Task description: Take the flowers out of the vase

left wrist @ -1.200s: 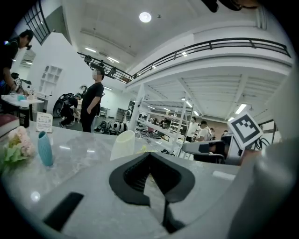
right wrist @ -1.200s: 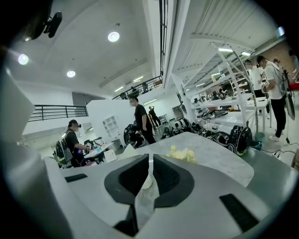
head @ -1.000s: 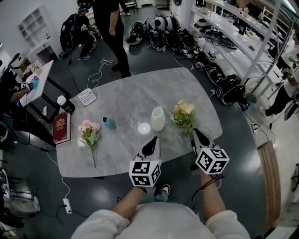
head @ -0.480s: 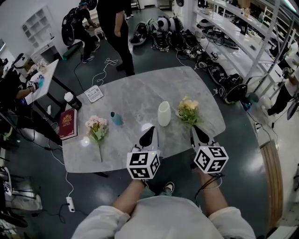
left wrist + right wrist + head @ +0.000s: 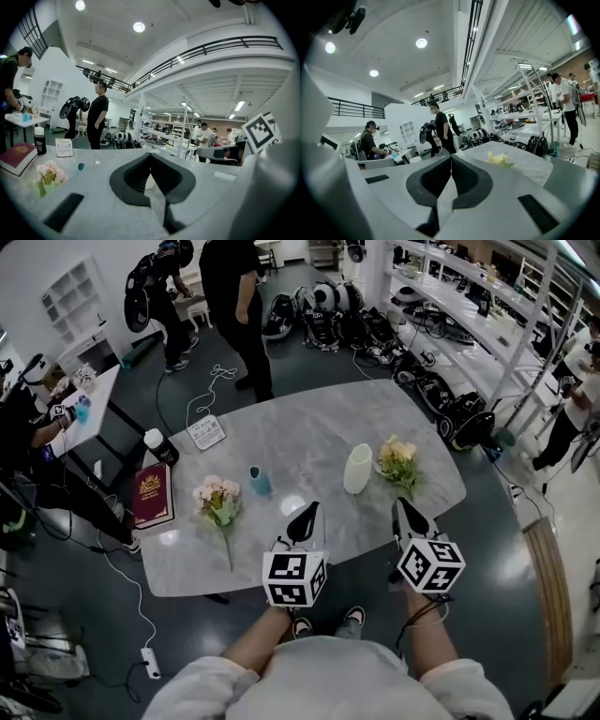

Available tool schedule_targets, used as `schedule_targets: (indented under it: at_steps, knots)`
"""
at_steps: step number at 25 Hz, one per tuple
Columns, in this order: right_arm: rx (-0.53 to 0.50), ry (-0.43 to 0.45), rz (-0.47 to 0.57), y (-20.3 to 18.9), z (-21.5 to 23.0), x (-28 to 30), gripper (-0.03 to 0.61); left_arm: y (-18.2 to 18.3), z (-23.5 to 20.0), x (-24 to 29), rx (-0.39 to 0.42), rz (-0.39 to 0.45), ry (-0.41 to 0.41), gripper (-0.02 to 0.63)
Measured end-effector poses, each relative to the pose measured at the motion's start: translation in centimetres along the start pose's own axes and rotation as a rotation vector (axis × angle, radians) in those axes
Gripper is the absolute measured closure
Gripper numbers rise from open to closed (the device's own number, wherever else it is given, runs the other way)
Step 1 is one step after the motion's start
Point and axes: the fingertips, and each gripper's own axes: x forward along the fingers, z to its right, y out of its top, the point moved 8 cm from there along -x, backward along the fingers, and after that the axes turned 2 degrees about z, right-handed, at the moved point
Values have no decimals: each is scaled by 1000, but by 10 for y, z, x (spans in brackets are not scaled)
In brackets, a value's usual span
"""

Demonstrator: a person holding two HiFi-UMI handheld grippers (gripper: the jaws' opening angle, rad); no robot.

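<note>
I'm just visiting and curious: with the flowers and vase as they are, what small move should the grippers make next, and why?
Probably just drawing both back to rest. The vase shows no stems, the pink bunch and the yellow bunch lie on the table, and the left gripper and right gripper are shut, empty.

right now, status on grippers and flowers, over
Left gripper and right gripper: jaws shut, empty. Vase holds no flowers; pink flowers and yellow flowers lie on the table either side. Nothing blocking.
</note>
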Motion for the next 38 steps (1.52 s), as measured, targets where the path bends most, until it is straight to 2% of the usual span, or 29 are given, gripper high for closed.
schedule_targets:
  at_steps: [6, 16, 38]
  knots:
    - [5, -37, -16, -24, -40, -10, 572, -7, -28, -24, -22, -26, -33, 604]
    - [0, -83, -11, -39, -70, -18, 572, -14, -46, -37, -46, -23, -73, 606]
    - [-33, -76, -45, -36, -52, -16, 574, -17, -29, -22, -46, -38, -75, 604]
